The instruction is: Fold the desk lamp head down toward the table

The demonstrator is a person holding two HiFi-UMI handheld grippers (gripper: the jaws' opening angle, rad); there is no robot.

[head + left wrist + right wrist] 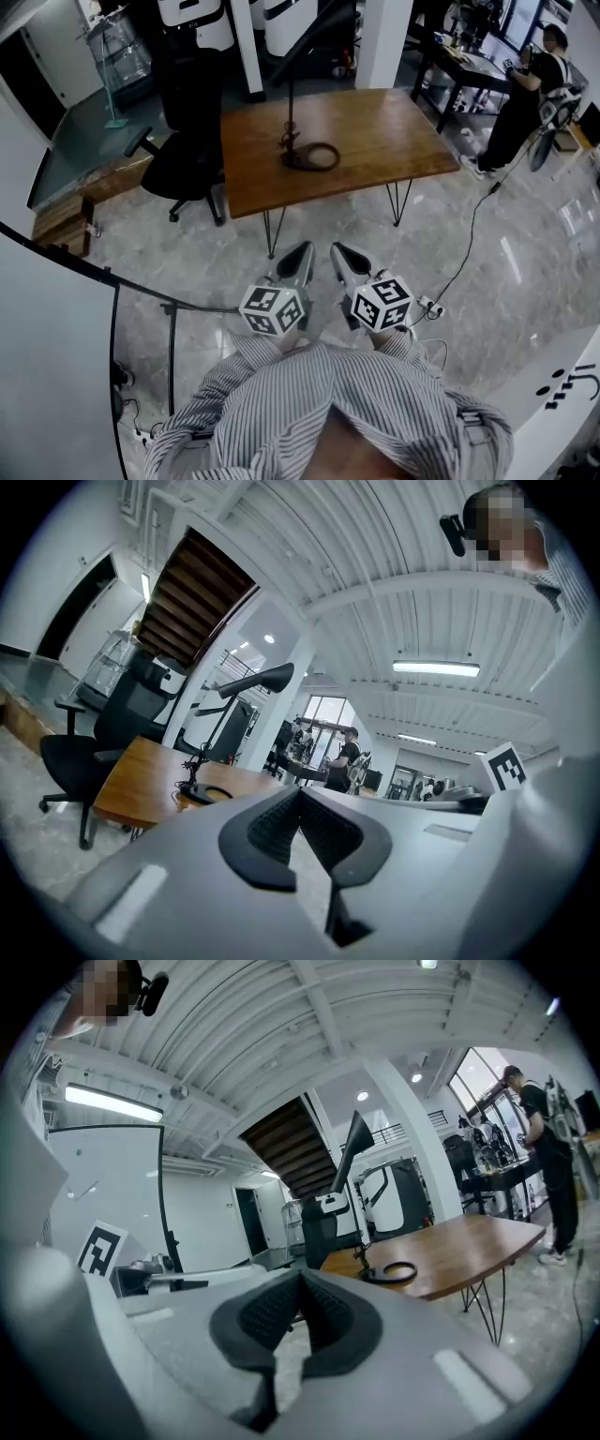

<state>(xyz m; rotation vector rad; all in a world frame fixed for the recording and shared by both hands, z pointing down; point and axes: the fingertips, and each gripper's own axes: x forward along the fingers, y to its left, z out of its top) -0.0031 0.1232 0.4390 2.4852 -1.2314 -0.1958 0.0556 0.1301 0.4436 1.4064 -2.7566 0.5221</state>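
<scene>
**Both tools shut and empty, lamp head up**

Left tool [301, 249] and right tool [338, 251] are hanging side by side over the grey stone floor [525, 281], short of the counter's [394, 141] near edge and well apart from it. Each tool's jaws are pressing together with nothing between them. The only markings showing are the black-and-white square patterns on the left cube [274, 309] and the right cube [382, 302].

The desk lamp [302, 155] is standing near the middle of the wooden counter, a little toward its left edge. Its ring base is lying flat on the wood, and its stem is rising to a dark head that is sitting high above the counter.

A black office chair [187, 141] is standing at the counter's left edge. A black cable [469, 244] is trailing across the floor off the near right corner, ending by a power strip [429, 307]. A person [525, 94] is standing beyond the far right corner at a dark table [469, 66]. A staircase [197, 592] is showing behind the lamp in the left gripper view.
</scene>
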